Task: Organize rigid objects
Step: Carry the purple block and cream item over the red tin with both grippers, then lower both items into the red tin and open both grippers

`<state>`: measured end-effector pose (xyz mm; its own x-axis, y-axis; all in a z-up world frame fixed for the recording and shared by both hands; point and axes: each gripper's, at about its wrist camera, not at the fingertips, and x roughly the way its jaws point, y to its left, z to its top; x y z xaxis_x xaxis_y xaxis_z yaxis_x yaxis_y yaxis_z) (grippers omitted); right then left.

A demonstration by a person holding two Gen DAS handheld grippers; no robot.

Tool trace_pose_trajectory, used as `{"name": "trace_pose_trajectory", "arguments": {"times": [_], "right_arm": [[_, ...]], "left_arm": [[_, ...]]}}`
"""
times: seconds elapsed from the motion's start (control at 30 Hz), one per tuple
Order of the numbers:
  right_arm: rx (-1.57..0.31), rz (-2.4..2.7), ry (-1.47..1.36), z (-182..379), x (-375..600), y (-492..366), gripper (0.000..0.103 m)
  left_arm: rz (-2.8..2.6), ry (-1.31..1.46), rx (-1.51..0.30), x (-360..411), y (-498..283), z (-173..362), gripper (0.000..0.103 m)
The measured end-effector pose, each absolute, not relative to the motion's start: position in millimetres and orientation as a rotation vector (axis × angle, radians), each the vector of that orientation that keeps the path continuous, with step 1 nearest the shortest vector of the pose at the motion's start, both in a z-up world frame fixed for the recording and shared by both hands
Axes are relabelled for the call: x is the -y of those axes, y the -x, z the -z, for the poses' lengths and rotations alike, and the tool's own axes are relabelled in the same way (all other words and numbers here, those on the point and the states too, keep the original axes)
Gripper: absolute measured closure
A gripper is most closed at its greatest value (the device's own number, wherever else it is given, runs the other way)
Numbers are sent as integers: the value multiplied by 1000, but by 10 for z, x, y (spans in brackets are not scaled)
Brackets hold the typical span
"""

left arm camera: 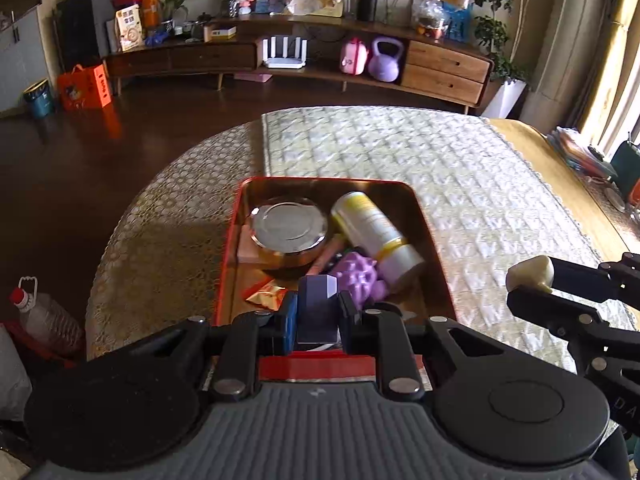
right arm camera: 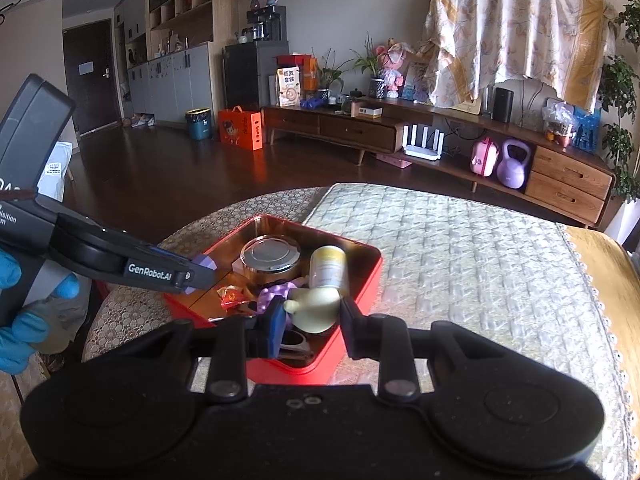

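A red tin tray (left arm camera: 230, 240) (right arm camera: 360, 280) with a gold inside lies on the quilted table. In it are a round metal tin (left arm camera: 288, 226) (right arm camera: 271, 256), a white and yellow bottle (left arm camera: 374, 232) (right arm camera: 328, 268) on its side, a purple spiky ball (left arm camera: 360, 276) (right arm camera: 272, 294) and a red and gold wrapper (left arm camera: 266, 294) (right arm camera: 232, 294). My left gripper (left arm camera: 318, 312) (right arm camera: 200, 274) is shut on a purple faceted block (left arm camera: 318, 304) (right arm camera: 206, 262), above the tray's near-left part. My right gripper (right arm camera: 312, 312) (left arm camera: 528, 280) is shut on a cream-coloured rounded piece (right arm camera: 314, 306) (left arm camera: 530, 272), above the tray's near edge.
The table's quilted cover (left arm camera: 440, 184) (right arm camera: 460, 264) spreads to the right of the tray. A plastic bottle (left arm camera: 44, 320) stands on the floor at the left. A low wooden cabinet (left arm camera: 320, 56) (right arm camera: 400, 132) lines the far wall. A blue-gloved hand (right arm camera: 12, 320) holds the left gripper.
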<state>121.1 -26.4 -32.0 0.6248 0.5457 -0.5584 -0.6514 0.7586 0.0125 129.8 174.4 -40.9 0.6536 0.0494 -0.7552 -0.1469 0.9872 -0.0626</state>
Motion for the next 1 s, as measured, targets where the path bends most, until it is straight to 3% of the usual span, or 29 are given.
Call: {"name": "trace_pose_trajectory", "arguments": {"times": [0.43,1.0], "right_arm": [[-620,-707,216,535,-195,-1840,75],[-694,-755,287,823,-626,-2068,75]], "left_arm": [[-140,109,-903,-2042,-1543,710,83],[-120,84,-967,-2027,-1761,1042,83]]}}
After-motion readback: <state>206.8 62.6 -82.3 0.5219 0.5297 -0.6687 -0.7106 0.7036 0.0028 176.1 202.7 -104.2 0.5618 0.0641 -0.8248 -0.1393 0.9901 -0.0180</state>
